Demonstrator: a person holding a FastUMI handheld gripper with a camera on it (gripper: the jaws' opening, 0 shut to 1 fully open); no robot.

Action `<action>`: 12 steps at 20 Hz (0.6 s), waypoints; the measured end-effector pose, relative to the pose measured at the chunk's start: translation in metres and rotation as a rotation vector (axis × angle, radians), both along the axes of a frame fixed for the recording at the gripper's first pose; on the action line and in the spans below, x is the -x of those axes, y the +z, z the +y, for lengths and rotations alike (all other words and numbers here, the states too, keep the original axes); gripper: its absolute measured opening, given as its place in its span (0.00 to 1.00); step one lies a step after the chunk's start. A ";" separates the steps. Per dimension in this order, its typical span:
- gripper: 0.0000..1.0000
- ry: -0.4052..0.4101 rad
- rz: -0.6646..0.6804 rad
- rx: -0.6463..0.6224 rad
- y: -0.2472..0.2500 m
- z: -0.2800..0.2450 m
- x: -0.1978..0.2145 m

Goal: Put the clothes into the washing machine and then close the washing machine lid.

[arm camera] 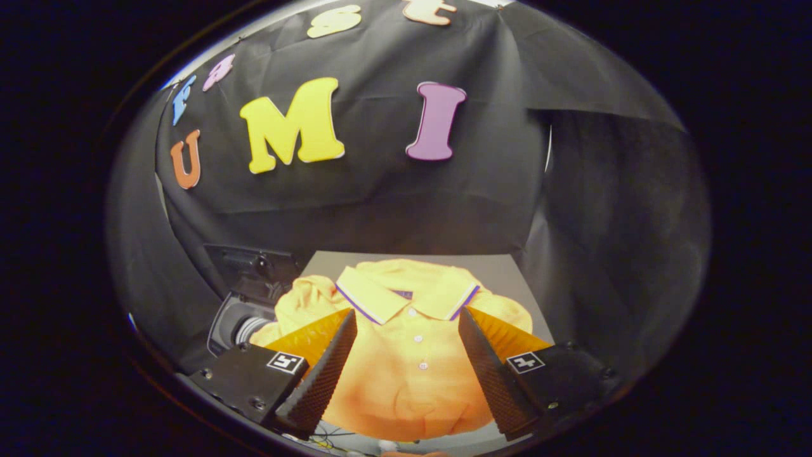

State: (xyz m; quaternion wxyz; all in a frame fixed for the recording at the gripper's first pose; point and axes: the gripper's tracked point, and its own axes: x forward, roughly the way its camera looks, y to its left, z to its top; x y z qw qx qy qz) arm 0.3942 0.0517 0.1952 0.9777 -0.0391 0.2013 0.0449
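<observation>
Our gripper (406, 355) gapes empty over the shirt (406, 368), soft and light; we'd pinch its collar (380, 298) at twelve o'clock.

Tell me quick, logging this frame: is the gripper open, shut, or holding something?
Gripper: open, fingers spread either side of the yellow polo shirt lying on the table, not gripping it.

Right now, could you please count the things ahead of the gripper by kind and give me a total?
Polo shirt, yellow, lying between the open fingers of the gripper: 1
Washing machine, dark, beside the shirt's sleeve, only partly in sight: 1
Table, grey, under the shirt: 1
Total: 3
</observation>
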 end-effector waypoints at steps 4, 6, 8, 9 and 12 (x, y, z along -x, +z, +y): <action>1.00 -0.023 0.101 0.033 -0.034 -0.005 -0.015; 0.99 -0.038 0.152 0.045 -0.052 -0.010 -0.020; 0.96 -0.024 0.197 0.046 -0.069 -0.010 -0.021; 0.96 -0.031 0.183 0.032 -0.064 -0.012 -0.024; 0.94 -0.022 0.215 0.033 -0.067 -0.016 -0.023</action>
